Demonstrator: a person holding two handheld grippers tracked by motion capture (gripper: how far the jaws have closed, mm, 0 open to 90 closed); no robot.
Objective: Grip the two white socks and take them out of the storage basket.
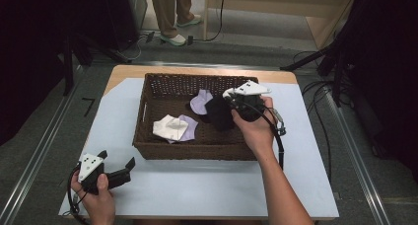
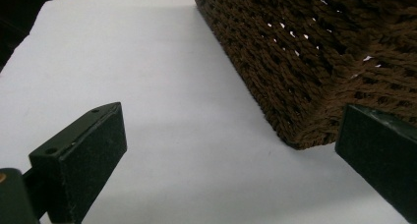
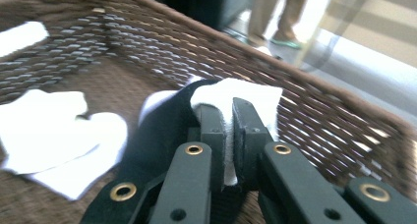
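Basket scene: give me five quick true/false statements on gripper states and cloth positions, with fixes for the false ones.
1. The right gripper is shut on a white cloth. True.
2. The left gripper holds a cloth. False: its jaws stand wide apart with nothing between them.
3. The left gripper is inside the basket. False: it is outside, over the white table cover near the basket's front left corner.
4. A white cloth and a lilac cloth lie together on the basket floor. True: the folded white cloth overlaps the lilac one.
5. The basket sits on bare wood. False: it sits on the white table cover.
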